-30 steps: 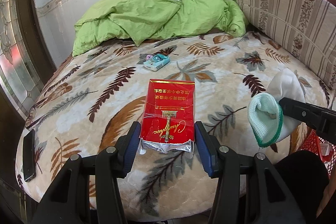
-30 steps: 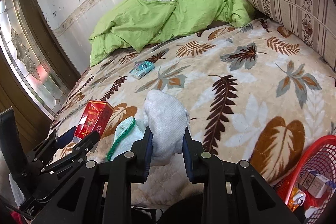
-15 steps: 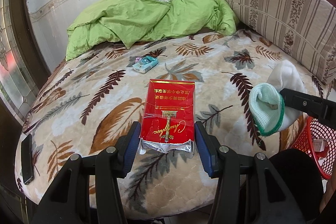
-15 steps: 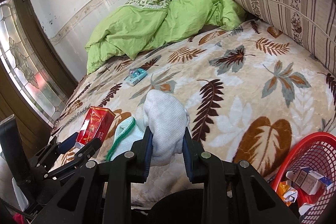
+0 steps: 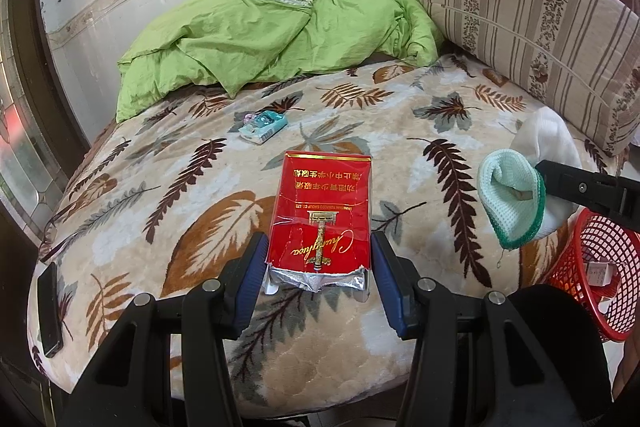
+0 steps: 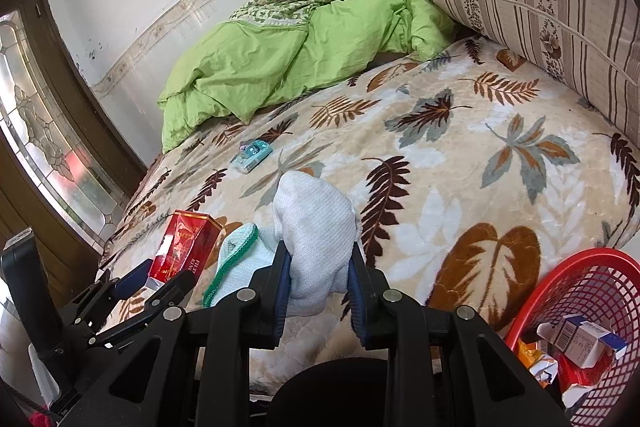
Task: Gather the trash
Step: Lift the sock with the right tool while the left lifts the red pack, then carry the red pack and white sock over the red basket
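Observation:
My left gripper (image 5: 319, 269) is shut on a torn red cigarette pack (image 5: 322, 215) and holds it above the near edge of the bed; the pack also shows in the right wrist view (image 6: 182, 247). My right gripper (image 6: 319, 277) is shut on a white sock with a green-edged cuff (image 6: 316, 223), also seen at the right of the left wrist view (image 5: 516, 203). A small teal packet (image 5: 263, 125) lies further back on the leaf-patterned blanket (image 5: 400, 115). A red mesh trash basket (image 6: 592, 291) with boxes and wrappers inside stands at the lower right.
A crumpled green duvet (image 5: 276, 39) lies at the back of the bed. A striped cushion (image 5: 532, 23) leans at the right. A dark phone (image 5: 50, 307) lies at the bed's left edge. A stained-glass door (image 6: 44, 135) is at the left.
Both grippers have pulled back from the bed with their loads still held. The red basket has come further into view at the lower right.

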The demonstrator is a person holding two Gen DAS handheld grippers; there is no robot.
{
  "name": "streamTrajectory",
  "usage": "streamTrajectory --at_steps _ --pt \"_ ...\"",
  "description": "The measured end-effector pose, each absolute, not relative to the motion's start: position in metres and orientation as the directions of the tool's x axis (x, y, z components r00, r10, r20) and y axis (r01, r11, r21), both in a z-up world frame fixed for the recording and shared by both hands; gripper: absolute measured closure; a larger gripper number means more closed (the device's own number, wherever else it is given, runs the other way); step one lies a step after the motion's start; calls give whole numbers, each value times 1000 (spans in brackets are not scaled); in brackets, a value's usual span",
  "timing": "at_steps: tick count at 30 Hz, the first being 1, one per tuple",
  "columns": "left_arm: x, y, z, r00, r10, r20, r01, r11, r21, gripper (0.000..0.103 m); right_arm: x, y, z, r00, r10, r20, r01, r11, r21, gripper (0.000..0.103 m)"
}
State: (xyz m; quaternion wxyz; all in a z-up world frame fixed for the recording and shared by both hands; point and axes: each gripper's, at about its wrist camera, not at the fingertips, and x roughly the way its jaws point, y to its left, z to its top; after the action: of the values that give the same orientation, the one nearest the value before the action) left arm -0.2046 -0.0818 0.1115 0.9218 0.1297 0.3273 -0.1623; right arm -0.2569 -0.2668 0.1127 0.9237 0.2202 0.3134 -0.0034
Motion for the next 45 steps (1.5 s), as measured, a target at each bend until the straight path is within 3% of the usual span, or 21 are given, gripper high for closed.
streamTrajectory --at_steps 14,27,45 --pt "-211 -106 119 715 -268 -646 445 887 125 52 -281 -294 118 813 78 -577 205 889 410 75" --pt "-229 -150 127 676 -363 -641 559 819 126 52 -339 -353 114 785 -74 -615 373 849 374 75" --pt "-276 -247 150 392 -592 -705 820 572 -24 52 -431 -424 115 716 -261 -647 578 742 339 75"
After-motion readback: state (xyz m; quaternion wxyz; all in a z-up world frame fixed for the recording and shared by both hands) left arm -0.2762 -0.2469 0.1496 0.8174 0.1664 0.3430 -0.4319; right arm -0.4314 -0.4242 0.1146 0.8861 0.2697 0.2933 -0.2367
